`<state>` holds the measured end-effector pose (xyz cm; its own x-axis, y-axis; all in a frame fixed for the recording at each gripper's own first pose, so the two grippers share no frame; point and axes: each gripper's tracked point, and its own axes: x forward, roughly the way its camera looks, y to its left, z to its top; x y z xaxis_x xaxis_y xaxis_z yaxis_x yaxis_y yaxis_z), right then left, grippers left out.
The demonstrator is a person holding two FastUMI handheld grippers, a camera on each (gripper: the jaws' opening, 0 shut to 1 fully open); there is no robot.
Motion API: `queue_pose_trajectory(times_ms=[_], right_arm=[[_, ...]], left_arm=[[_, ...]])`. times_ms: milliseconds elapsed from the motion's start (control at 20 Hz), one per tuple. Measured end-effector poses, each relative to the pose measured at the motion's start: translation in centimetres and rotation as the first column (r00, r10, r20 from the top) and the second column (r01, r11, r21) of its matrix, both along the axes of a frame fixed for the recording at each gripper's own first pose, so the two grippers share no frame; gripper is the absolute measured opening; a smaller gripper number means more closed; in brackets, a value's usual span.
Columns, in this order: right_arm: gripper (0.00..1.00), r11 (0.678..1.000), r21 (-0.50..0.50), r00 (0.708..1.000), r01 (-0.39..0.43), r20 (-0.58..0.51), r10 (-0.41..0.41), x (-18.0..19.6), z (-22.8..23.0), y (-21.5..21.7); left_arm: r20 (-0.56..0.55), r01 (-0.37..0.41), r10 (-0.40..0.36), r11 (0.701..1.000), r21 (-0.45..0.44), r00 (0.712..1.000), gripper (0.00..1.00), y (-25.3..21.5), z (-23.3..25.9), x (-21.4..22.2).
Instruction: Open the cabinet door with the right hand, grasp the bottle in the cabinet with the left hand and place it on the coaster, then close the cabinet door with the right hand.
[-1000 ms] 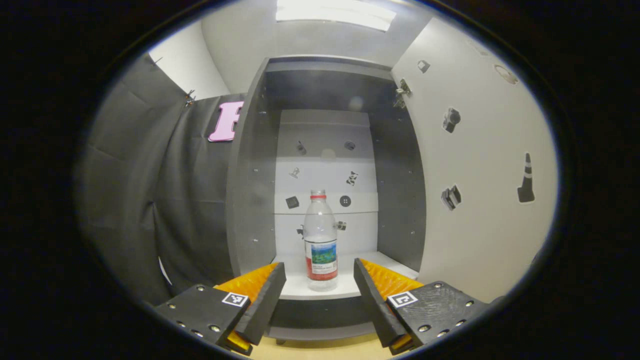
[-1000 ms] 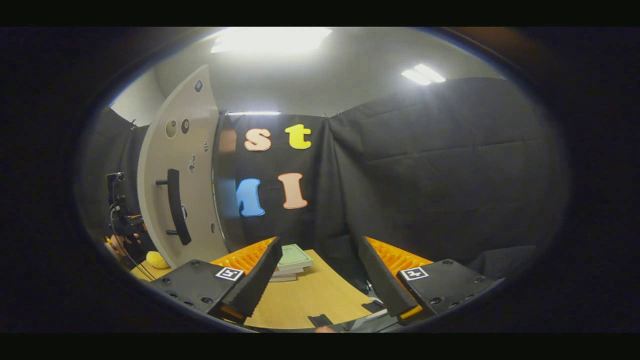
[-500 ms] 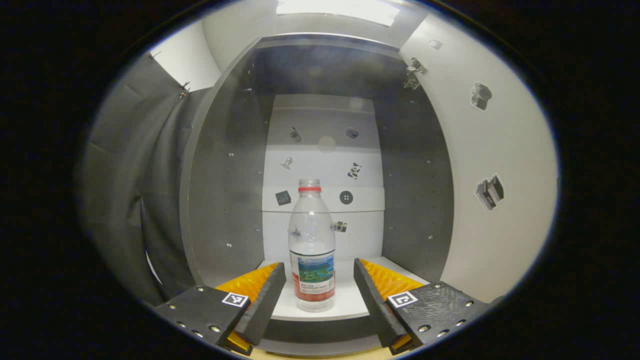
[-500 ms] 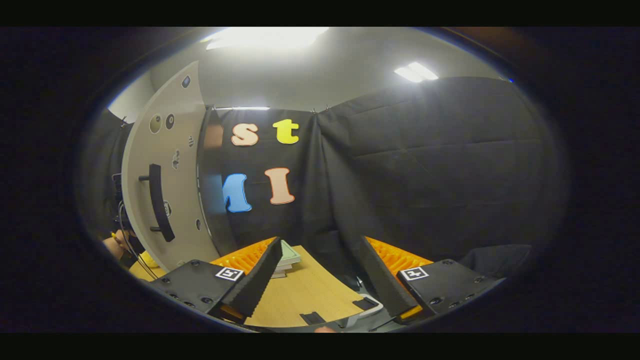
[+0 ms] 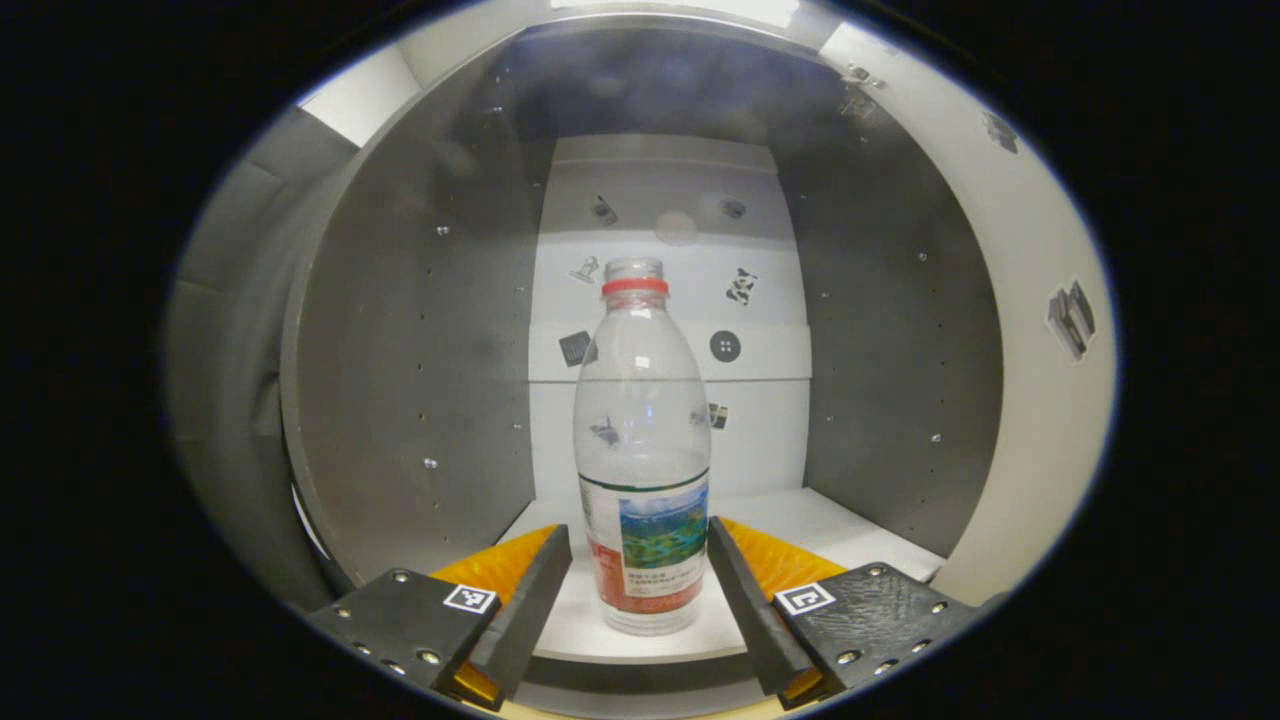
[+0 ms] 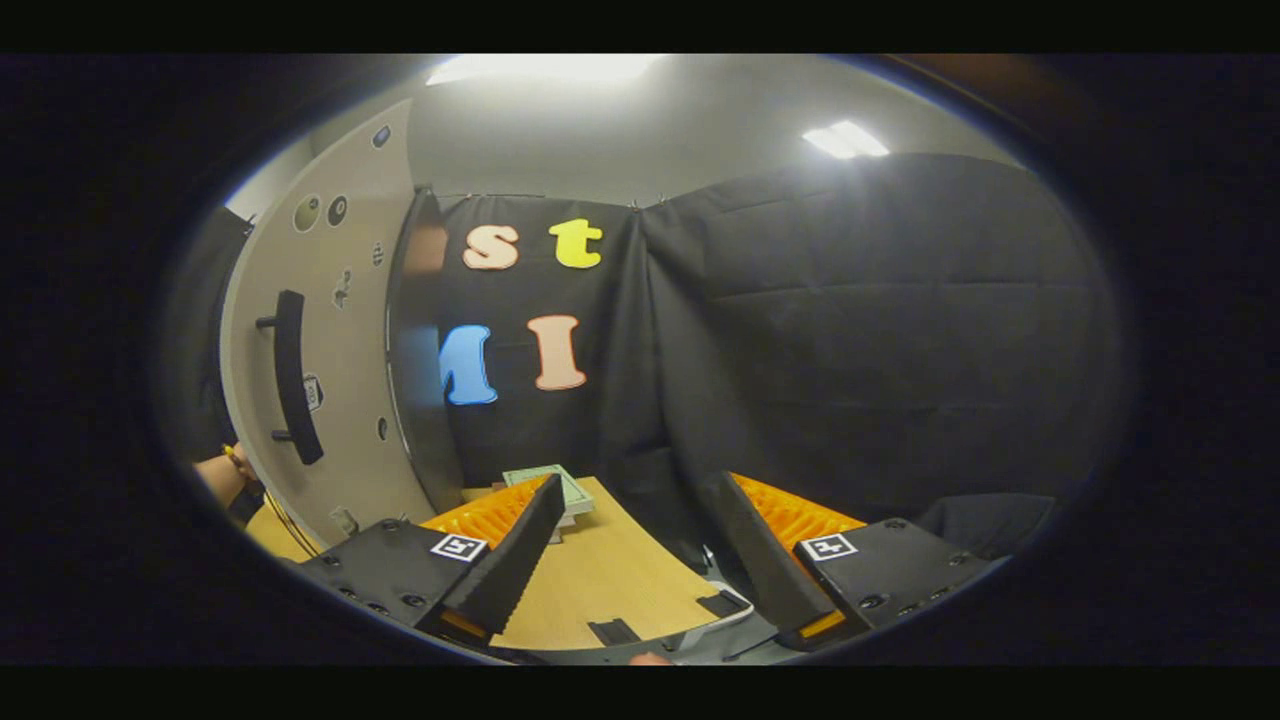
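I have moved my left claw (image 5: 638,590) into the cabinet (image 5: 420,330) since a second ago, so its grey side walls now curve round both edges, and the open door (image 5: 1040,400) stands at the far right. The bottle (image 5: 642,450) stands upright on the white shelf (image 5: 800,520) between my wide-spread fingers, with slim gaps either side. My right claw (image 6: 640,560) hangs wide and empty above the table (image 6: 600,590), the door handle (image 6: 292,375) further left than before.

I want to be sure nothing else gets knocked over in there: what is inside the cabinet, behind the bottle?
Behind the bottle the cabinet shows a bare shelf and a white back panel with small stickers. The strip directly behind the bottle's label is covered.
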<state>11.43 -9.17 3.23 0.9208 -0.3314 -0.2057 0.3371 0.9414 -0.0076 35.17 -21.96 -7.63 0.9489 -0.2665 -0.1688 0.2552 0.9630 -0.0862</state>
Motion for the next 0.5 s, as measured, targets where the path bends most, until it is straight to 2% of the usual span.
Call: queue_pose_trajectory(times_ms=[50, 100, 500], right_arm=[[1.0, 1.0, 0.003, 1.0, -0.001, -0.001, 0.001, 0.0, -0.1, 0.0], [0.98, 1.0, 0.007, 1.0, 0.0, -0.002, 0.0, 0.2, -0.2, -0.1], [0.98, 0.999, 0.038, 1.0, 0.006, -0.029, -0.005, 0.3, -1.4, -0.7]], left_arm=[[-0.001, -0.001, 0.001, 1.0, -0.001, 1.0, 0.83, -0.1, -0.1, 0.1], [0.002, -0.002, 0.002, 1.0, -0.005, 1.0, 0.83, -0.2, 0.0, 0.1], [0.01, -0.024, 0.023, 1.0, 0.011, 1.0, 0.83, -0.2, 0.5, 1.5]])
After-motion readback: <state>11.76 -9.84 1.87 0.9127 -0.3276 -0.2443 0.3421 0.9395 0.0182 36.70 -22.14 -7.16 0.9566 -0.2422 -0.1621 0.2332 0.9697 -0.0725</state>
